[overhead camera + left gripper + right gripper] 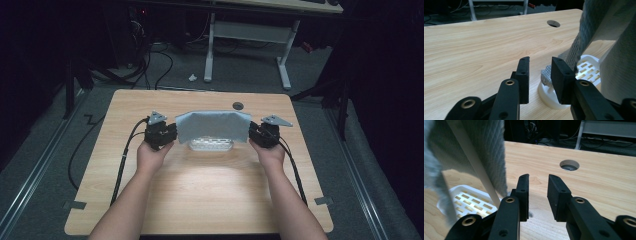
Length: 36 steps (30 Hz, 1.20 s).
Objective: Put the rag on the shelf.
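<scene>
A grey cloth (pixel 214 126) hangs spread over a white slotted tray (pixel 211 145) in the middle of the worktop (pixel 200 195), its lower edge draped down onto the tray. In the left gripper view the cloth (pixel 584 32) falls to the right of the jaws, with a corner resting on the tray's rim (pixel 549 96). In the right gripper view the cloth (pixel 486 152) hangs to the left of the jaws, above the tray (pixel 471 202).

The left gripper (pixel 161 134) sits at the cloth's left edge and the right gripper (pixel 263 134) at its right edge. Both pairs of jaws stand apart with nothing between them, so the cloth is not gripped.

This looks like the release step: the cloth is being let go to settle over the tray. The next move probably calls for drawing both grippers back and outward, clear of the cloth's edges, without snagging the fabric or nudging the tray across the worktop.
</scene>
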{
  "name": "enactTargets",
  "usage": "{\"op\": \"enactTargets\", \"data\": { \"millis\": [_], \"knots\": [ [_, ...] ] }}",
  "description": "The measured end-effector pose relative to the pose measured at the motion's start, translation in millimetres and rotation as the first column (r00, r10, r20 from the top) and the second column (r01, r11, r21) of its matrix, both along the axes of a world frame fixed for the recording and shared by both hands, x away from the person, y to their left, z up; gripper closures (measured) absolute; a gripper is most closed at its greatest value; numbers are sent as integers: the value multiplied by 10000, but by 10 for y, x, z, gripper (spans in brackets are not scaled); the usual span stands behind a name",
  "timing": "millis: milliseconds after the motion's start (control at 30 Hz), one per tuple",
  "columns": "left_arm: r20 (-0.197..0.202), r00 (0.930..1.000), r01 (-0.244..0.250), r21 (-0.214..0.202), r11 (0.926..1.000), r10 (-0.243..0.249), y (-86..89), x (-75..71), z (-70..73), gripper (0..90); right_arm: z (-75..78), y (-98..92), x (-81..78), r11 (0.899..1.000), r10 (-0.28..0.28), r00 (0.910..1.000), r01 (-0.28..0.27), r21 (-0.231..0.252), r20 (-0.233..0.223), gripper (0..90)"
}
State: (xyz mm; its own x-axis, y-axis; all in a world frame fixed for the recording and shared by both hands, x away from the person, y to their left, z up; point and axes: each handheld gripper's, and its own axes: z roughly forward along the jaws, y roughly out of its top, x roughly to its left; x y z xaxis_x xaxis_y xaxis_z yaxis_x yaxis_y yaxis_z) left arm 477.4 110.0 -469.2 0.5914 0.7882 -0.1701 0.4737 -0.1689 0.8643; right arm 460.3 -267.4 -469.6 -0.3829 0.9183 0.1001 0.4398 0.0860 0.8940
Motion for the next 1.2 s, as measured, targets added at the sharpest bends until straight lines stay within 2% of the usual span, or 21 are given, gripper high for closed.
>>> {"op": "enactTargets", "data": {
  "millis": [333,567,667,733,800,933,1000,1033,1133,1200],
  "knots": [
    [105,9996,-271,53,9996,270,154,-70,19,670,151,-128,-105,9997,-104,9993,112,-215,366,704],
    [199,9984,-523,-69,9986,524,297,-128,11,644,187,-133,-170,9989,-62,9989,84,-460,465,699],
    [263,9976,-638,-114,9979,641,351,-172,-2,632,199,-140,-231,9990,6,9978,23,-440,668,702],
    [257,9973,-684,-23,9977,684,390,-210,-19,620,194,-158,-287,9996,2,9969,21,-295,786,702],
    [323,9969,-720,22,9974,719,424,-253,-30,611,187,-161,-331,9989,-5,9977,37,-474,681,693],
    [426,9961,-774,40,9970,771,497,-354,-40,590,200,-145,-436,9956,169,9961,-88,-930,868,663],
    [456,9961,-763,67,9971,759,520,-420,-41,582,208,-145,-509,9965,335,9930,-244,-802,1136,652],
    [494,9961,-736,107,9972,730,526,-450,-40,576,216,-142,-540,9964,352,9930,-261,-813,1131,649],
    [550,9968,-580,74,9983,575,542,-571,-39,556,244,-125,-632,9938,521,9930,-411,-1037,1062,627],
    [545,9973,-497,46,9988,494,542,-662,-39,548,258,-112,-721,9920,705,9891,-559,-1133,1291,618]
  ]
}}
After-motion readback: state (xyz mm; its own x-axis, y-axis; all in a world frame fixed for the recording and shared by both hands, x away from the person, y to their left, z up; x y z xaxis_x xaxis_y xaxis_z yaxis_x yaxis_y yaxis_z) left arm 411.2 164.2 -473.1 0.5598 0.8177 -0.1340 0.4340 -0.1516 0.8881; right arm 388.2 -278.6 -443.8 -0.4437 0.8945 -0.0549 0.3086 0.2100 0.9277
